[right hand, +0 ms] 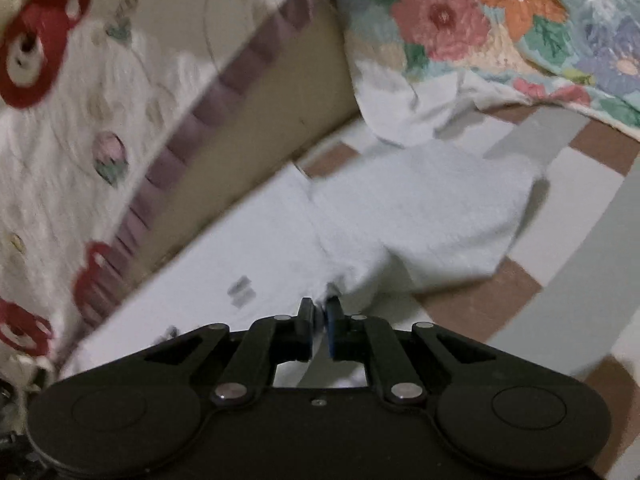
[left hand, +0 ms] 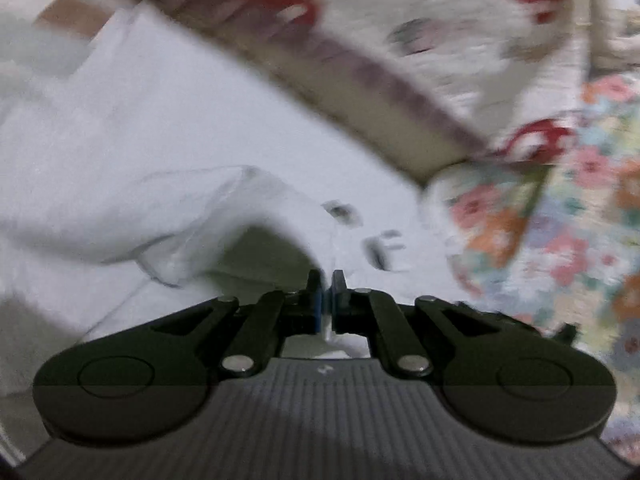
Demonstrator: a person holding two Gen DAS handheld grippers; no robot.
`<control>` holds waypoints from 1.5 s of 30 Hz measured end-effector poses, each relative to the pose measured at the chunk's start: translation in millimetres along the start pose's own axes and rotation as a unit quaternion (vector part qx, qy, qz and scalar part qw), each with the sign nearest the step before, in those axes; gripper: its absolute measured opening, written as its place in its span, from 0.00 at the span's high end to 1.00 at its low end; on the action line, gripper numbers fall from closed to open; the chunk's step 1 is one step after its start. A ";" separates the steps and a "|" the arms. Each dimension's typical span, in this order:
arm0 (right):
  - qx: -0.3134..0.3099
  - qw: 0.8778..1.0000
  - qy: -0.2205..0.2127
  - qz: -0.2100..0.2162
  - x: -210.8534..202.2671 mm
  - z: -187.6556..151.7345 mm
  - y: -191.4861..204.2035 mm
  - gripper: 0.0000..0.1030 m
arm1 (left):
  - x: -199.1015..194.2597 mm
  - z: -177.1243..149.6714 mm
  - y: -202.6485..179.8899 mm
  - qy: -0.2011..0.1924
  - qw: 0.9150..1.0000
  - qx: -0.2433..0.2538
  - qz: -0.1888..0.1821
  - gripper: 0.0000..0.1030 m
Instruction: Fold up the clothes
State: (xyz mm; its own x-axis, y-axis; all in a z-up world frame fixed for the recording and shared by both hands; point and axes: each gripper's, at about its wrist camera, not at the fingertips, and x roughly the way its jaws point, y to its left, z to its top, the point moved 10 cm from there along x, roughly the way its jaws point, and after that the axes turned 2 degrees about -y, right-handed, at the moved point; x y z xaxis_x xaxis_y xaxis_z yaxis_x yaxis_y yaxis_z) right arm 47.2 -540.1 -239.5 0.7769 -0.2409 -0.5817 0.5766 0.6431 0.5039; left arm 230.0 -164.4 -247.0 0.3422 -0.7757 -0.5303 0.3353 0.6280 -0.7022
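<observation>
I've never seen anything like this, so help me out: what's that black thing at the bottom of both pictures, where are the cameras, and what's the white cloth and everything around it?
The black shapes are two hand-held grippers, each a two-finger clamp that a person carries, one per hand. A wide-angle camera on each looks forward along its fingers, so one picture is from the left hand and the other from the right.

The left gripper and the right gripper are both shut on the same white garment, which has small dark markings. Under it lies a brown, grey and cream checked mat. Beside it are a floral quilt and a white cover with red shapes. The pictures are blurred, so finer details are unclear.
</observation>
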 end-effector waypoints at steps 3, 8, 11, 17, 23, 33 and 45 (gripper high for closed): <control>-0.001 1.000 0.004 -0.015 15.4 -2.4 -3.9 0.85 | 8.6 5.4 10.9 -0.009 0.998 0.044 0.048 0.97; -0.010 1.000 -0.003 -0.012 40.3 17.8 13.5 0.49 | 9.6 12.0 9.5 -0.010 0.999 0.022 0.022 0.97; 0.003 1.000 0.017 0.006 46.1 25.6 23.8 0.56 | 9.7 7.8 10.0 -0.004 1.000 0.013 0.015 0.97; 0.017 0.995 0.060 0.081 21.9 6.8 30.4 0.66 | 11.0 5.5 1.8 0.000 1.000 0.007 -0.016 0.95; 0.039 0.993 0.073 0.086 14.5 -30.9 9.7 0.55 | 8.0 1.6 -16.9 0.014 0.998 0.025 -0.052 0.95; -0.028 0.985 0.022 0.169 -50.0 -8.7 46.6 0.93 | 21.1 5.7 11.0 -0.007 0.999 -0.034 -0.039 0.68; -0.011 0.992 0.087 0.092 -27.8 -48.3 20.7 0.45 | 6.0 10.7 -13.6 -0.041 0.998 0.011 -0.045 0.97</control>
State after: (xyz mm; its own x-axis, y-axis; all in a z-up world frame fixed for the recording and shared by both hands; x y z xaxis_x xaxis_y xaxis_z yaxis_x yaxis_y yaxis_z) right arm 25.3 -484.9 -243.7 0.8122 0.0109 -0.5833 0.4211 0.6809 0.5992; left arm 236.8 -177.0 -235.6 0.3800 -0.8218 -0.4246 0.3867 0.5581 -0.7342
